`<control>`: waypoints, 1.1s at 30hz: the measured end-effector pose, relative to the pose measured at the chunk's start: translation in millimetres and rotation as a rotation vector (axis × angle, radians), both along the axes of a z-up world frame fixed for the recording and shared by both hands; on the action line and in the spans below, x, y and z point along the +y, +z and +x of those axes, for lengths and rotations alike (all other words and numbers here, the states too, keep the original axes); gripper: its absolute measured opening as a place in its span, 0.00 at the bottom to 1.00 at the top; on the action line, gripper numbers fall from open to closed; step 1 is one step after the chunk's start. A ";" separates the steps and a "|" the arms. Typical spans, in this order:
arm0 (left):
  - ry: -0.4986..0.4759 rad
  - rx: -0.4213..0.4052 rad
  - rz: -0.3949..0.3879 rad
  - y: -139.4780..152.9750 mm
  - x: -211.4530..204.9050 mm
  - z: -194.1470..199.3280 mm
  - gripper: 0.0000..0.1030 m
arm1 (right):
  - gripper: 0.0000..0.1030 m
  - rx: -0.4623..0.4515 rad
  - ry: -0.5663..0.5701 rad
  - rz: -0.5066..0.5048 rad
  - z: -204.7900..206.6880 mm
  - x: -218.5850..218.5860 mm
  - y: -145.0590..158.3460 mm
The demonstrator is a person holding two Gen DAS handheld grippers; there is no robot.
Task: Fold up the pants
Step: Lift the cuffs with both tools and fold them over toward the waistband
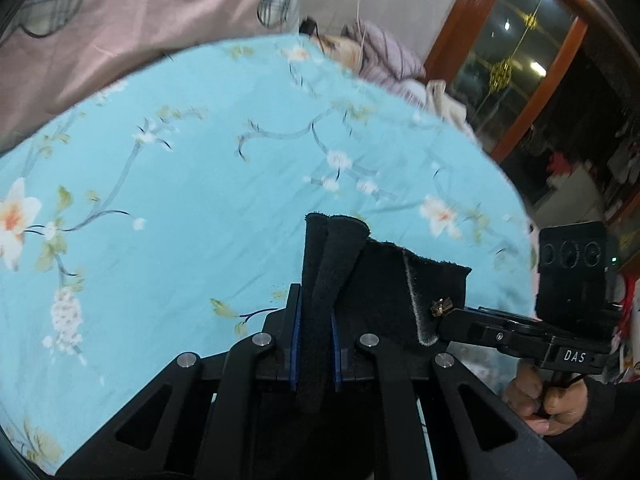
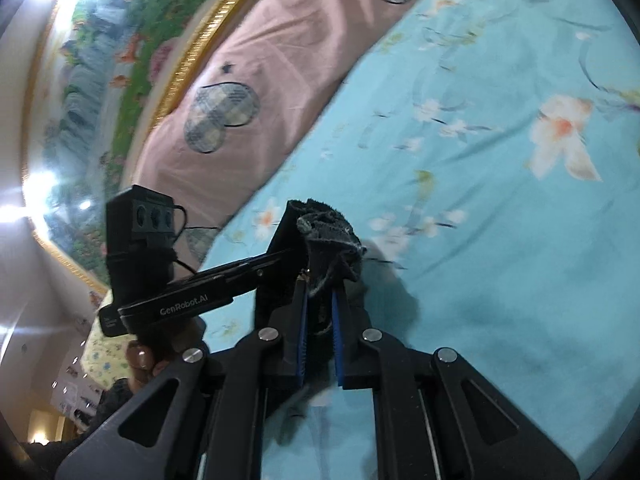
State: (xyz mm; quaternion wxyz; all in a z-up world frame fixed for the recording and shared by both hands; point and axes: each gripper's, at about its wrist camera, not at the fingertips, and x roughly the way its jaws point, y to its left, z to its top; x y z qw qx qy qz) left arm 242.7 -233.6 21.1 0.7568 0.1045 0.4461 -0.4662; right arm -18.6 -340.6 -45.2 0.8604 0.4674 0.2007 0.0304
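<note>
Between my two grippers hang the black pants, lifted clear of the bed, whose blue floral sheet fills the background of both wrist views. My left gripper has its jaws clenched on a bunched fold of the dark cloth, which stands up past the blue pads. My right gripper likewise has its jaws clamped on a wad of the same fabric, a grey fuzzy lining showing at its top.

In the left wrist view the cloth runs from my left jaws rightward toward the right gripper's tip, near a small brass fitting. That short span reads as the garment's held edge, stretched from one grip to the other; the rest of the pants is out of sight below.

Both grips seem equally near the bed. My judgement: the coming move depends on carrying this edge level over the bed, away from the pink pillow.
</note>
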 end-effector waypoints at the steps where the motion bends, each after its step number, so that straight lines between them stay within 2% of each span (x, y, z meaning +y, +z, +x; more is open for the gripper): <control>1: 0.008 -0.015 -0.020 9.7 9.1 -4.2 0.10 | 0.11 -0.021 0.013 -0.004 -0.4 2.9 6.3; 8: 0.093 -0.058 -0.107 47.6 71.6 -28.7 0.10 | 0.11 -0.177 0.184 0.009 10.0 43.5 47.9; 14: 0.189 -0.084 -0.159 56.7 131.3 -53.0 0.10 | 0.11 -0.212 0.345 0.046 31.3 91.6 58.4; 18: 0.267 -0.056 -0.195 45.1 176.5 -61.9 0.10 | 0.11 -0.186 0.419 0.049 45.8 123.3 55.0; 25: 0.355 -0.017 -0.207 12.0 222.4 -65.8 0.10 | 0.11 -0.129 0.510 0.034 65.4 161.0 36.2; 33: 0.424 0.042 -0.175 -30.0 243.5 -63.7 0.07 | 0.11 -0.037 0.549 0.024 80.3 183.0 10.5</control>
